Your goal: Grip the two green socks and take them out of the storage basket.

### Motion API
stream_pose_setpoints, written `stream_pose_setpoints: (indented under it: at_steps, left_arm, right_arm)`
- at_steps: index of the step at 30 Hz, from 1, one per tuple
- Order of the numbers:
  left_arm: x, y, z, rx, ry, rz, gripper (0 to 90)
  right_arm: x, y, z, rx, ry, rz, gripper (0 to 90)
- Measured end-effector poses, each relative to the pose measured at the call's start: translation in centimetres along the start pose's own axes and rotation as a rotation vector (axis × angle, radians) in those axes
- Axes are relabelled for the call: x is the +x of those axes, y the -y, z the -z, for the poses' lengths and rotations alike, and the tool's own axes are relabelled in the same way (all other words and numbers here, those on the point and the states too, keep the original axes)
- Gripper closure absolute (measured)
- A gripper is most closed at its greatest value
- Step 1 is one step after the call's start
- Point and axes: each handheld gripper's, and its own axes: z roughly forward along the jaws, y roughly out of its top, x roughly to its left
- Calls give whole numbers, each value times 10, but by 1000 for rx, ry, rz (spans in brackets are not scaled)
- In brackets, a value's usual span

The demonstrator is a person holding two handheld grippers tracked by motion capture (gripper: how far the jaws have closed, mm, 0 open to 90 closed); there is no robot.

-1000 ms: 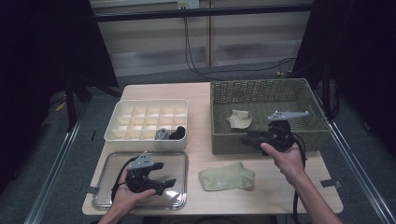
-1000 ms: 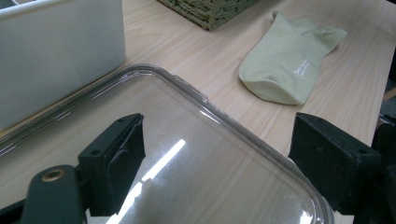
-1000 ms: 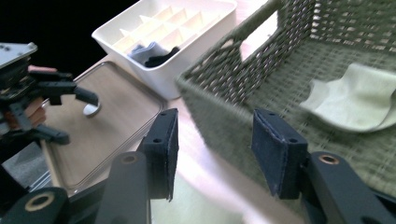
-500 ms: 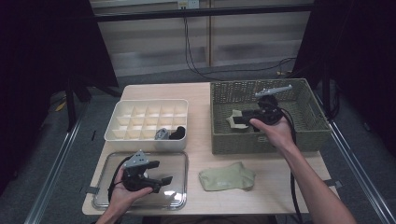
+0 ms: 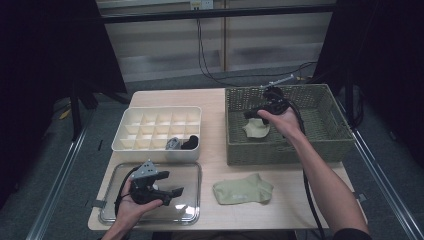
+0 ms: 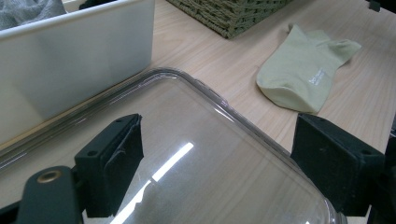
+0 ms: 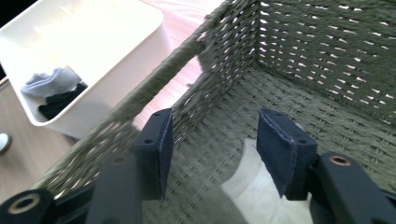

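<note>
A pale green sock (image 5: pixel 256 129) lies inside the woven green basket (image 5: pixel 325 145), near its left wall. My right gripper (image 5: pixel 250 115) hangs open just above that sock; in the right gripper view the sock (image 7: pixel 254 186) shows low between the parted jaws of the gripper (image 7: pixel 217 154), with the basket's wall (image 7: pixel 327 46) behind. A second pale green sock (image 5: pixel 243 189) lies flat on the table's front. My left gripper (image 5: pixel 172 192) rests open over a clear tray (image 5: pixel 192 170), nothing between its jaws (image 6: pixel 224 163).
A white divided box (image 5: pixel 150 147) stands left of the basket, with a grey sock (image 5: pixel 173 143) and a black sock (image 5: pixel 190 143) in its front compartments. The loose sock (image 6: pixel 303 70) lies just right of the clear tray (image 6: pixel 210 102). Cables trail behind the table.
My right gripper has moved from the basket's front right, over the rim and leftward, and now hangs above the sock inside. The left gripper has hardly moved.
</note>
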Motion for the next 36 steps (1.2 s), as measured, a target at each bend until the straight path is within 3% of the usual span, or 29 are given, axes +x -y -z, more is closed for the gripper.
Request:
stream_pose_setpoints:
  at_steps: [6, 17, 19, 23, 32, 36]
  left_arm:
    - [2, 0, -1, -1, -4, 2, 164]
    - [7, 1, 0, 2, -4, 12, 164]
    - [7, 1, 0, 2, -10, 11, 164]
    - [7, 1, 1, 1, -16, 12, 164]
    - [4, 1, -1, 10, -5, -10, 163]
    - [3, 1, -1, 11, -5, -12, 161]
  right_arm:
    - [-13, -10, -18, 64, 36, -12, 530]
    - [-29, -12, -52, 177, 37, -44, 572]
    - [-29, -9, -57, 224, 51, -49, 589]
    - [-30, -6, -66, 265, 59, -47, 623]
    - [-32, 1, -77, 314, 83, -44, 658]
    - [-32, 3, -82, 364, 103, -32, 683]
